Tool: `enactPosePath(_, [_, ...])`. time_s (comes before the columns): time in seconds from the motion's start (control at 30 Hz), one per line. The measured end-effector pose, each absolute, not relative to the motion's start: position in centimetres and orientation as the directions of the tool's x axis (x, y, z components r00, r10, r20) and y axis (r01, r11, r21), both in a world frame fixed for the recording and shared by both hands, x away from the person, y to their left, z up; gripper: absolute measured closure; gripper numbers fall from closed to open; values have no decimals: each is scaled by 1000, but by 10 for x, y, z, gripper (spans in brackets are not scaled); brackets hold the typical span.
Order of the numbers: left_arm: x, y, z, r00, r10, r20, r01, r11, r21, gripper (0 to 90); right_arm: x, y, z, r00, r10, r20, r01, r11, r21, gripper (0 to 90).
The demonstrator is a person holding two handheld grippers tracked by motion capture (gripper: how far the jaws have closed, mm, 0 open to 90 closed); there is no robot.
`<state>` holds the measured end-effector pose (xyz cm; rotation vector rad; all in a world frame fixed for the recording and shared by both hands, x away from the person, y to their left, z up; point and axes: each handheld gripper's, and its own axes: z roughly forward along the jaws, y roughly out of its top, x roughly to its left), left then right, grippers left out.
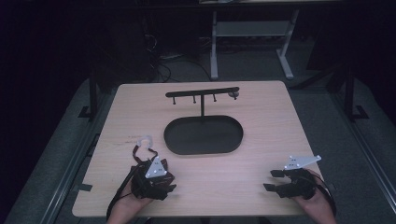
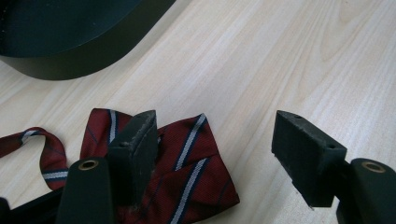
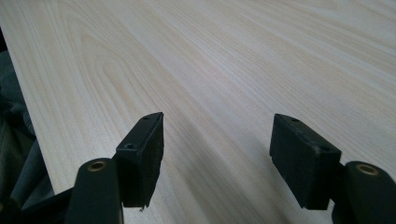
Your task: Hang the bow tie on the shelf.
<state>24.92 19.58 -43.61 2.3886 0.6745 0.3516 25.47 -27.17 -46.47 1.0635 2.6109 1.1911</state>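
A dark red tie point(image 1: 138, 151) with navy and white stripes lies crumpled at the table's front left. A pale loop point(image 1: 145, 139) shows at its far end. My left gripper point(image 1: 168, 176) rests over the tie, pointing right. In the left gripper view the left gripper point(image 2: 215, 123) is open wide: the folded tie point(image 2: 191, 158) lies under the left jaw, touching no pad, and bare wood lies under the right jaw. My right gripper point(image 1: 271, 180) sits at the front right, pointing left. In its own view the right gripper point(image 3: 217, 121) stands open over bare wood.
A black oval tray point(image 1: 187, 135) lies at the table's centre, its edge point(image 2: 70, 37) close ahead of the left gripper. A black T-shaped stand point(image 1: 202, 92) with several pegs rises behind it, a small pale thing point(image 1: 235, 94) at its right end. A white frame point(image 1: 252, 32) stands beyond the table.
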Motion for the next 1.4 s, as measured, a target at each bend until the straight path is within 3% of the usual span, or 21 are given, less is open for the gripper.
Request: enactPosePath(1.4, [276,245,-397,818,563,117,384,-687,617,330,251,-270,-458,-760,628,169,541,465,701,347])
